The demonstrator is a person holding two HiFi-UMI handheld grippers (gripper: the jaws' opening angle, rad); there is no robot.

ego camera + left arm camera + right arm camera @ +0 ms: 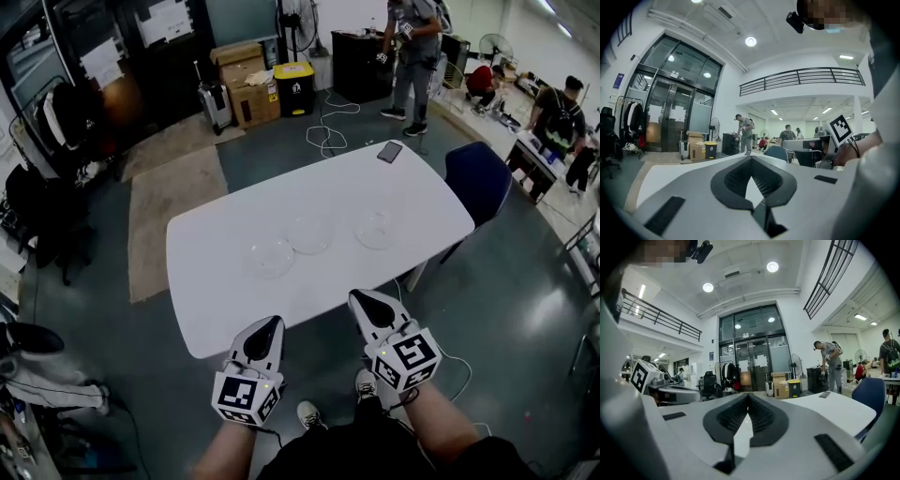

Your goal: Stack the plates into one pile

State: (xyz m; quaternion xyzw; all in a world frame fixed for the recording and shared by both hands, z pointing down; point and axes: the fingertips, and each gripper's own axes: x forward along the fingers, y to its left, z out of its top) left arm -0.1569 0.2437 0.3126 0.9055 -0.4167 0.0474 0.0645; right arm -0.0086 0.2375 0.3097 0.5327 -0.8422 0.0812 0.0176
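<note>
Three clear glass plates lie side by side in the middle of the white table (225,309): one at the left (269,257), one in the middle (309,234), one at the right (375,228). None overlaps another. My left gripper (273,322) hovers at the table's near edge, jaws shut, nothing in them. My right gripper (358,298) is level with it to the right, also shut and empty. In both gripper views the jaw tips (751,159) (748,396) meet over the white tabletop; the plates do not show there.
A dark phone (390,151) lies at the table's far right corner. A blue chair (476,180) stands at the right end. A rug (173,211), boxes (247,84) and a yellow bin (294,88) are beyond the table. People stand at the back right.
</note>
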